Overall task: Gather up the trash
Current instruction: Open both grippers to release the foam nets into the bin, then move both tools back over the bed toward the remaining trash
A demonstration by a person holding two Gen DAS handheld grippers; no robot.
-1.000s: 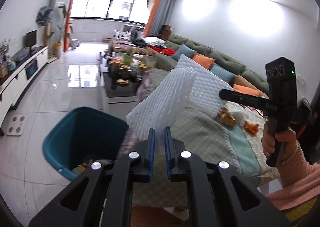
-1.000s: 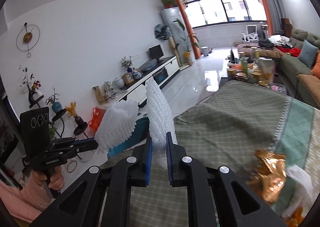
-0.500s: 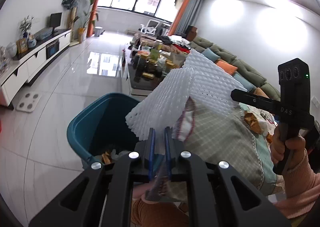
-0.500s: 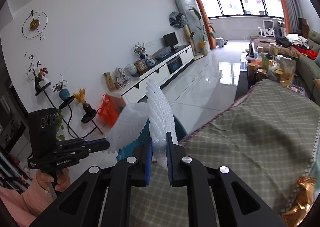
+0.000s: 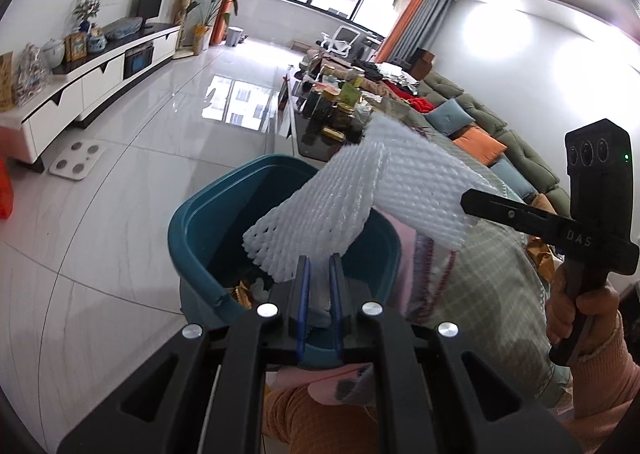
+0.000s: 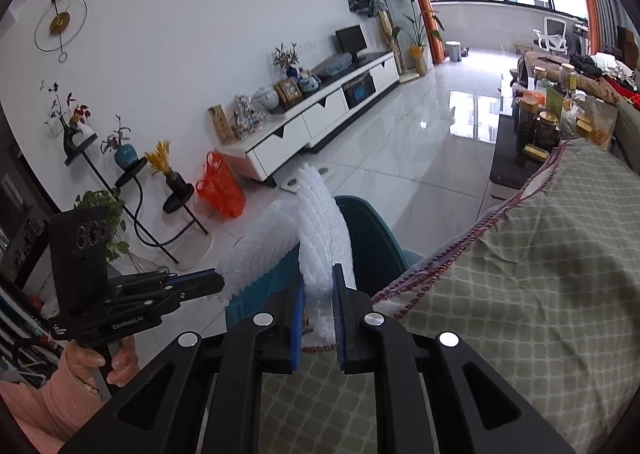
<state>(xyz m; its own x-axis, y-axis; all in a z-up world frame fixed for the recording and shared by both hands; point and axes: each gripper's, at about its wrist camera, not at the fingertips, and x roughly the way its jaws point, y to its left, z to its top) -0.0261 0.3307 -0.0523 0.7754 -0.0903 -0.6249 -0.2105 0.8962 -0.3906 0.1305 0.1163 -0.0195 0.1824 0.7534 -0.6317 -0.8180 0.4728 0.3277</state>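
Floor bin (image 5: 208,230): trash visible left view only.

A white TV cabinet (image 6: 320,125) is seen far ahead to the left, along the wall. An orange plastic bag (image 6: 219,186) is placed on the floor near its closer end. A green checked tablecloth (image 6: 520,274) is spread to the right. Jars (image 5: 334,109) are grouped on a dark coffee table (image 5: 316,143) ahead, and a sofa (image 5: 500,141) is located beyond, to the right.
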